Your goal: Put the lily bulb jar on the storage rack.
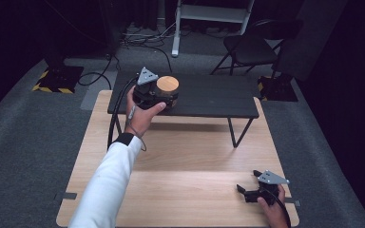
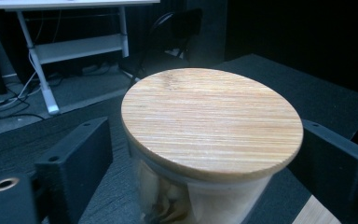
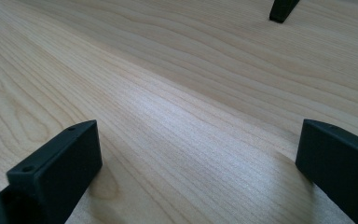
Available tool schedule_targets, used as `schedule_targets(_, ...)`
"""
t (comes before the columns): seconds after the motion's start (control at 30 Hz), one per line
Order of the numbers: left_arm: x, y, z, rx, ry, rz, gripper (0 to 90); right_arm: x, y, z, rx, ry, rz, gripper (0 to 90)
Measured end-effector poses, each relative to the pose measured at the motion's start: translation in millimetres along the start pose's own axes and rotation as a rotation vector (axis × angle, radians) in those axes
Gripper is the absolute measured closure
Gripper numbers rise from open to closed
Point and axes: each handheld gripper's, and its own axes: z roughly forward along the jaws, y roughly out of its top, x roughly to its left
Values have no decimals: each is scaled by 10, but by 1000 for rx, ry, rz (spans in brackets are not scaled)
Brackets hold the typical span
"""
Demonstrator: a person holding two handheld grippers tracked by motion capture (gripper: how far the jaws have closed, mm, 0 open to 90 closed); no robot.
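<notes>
A glass jar (image 1: 167, 89) with a round bamboo lid (image 2: 212, 119) stands upright at the left end of a low black bench (image 1: 209, 97) on the wooden table (image 1: 190, 190). Pale contents show through the jar's glass (image 2: 168, 205). My left gripper (image 1: 166, 96) is open, with one jaw on each side of the jar below the lid; small gaps show between the jaws and the glass. My right gripper (image 1: 247, 181) rests open low over the table's near right corner, nothing between its jaws.
The bench stands on thin black legs (image 1: 237, 133), one leg foot (image 3: 282, 9) ahead of my right gripper. Bare tabletop (image 3: 177, 93) lies between the bench and the near edge. A folding chair (image 1: 252, 47) and a white stand (image 1: 176, 45) sit on the carpet behind.
</notes>
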Motion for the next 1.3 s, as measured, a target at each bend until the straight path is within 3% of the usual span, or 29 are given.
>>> schedule_targets(0.07,-18,17,-32,10,15,-6,9,-2,0,0,0,2,-1,0)
schedule_targets(0.27,-18,-48,-219,-23,26,-8,6,-5,0,0,0,4,-3,0)
schedule_targets(0.4,-55,-131,-348,-38,33,14,5,-5,0,0,0,4,-1,0)
schedule_targets(0.5,-64,-255,-436,-63,26,1,4,-5,1,0,0,4,-3,0)
schedule_targets(0.67,-151,-433,-587,-67,59,2,6,-5,1,0,0,4,-3,0)
schedule_targets(0.8,-293,-600,-695,-64,102,82,14,0,0,-2,0,2,-2,0)
schedule_targets(1.03,-361,-907,-832,-66,74,55,17,5,0,-3,0,1,-2,0)
schedule_targets(1.17,-420,-1122,-868,-35,77,98,17,9,-4,-6,0,1,-3,0)
schedule_targets(1.3,-458,-1350,-889,-18,66,100,15,9,-4,-7,0,2,-3,0)
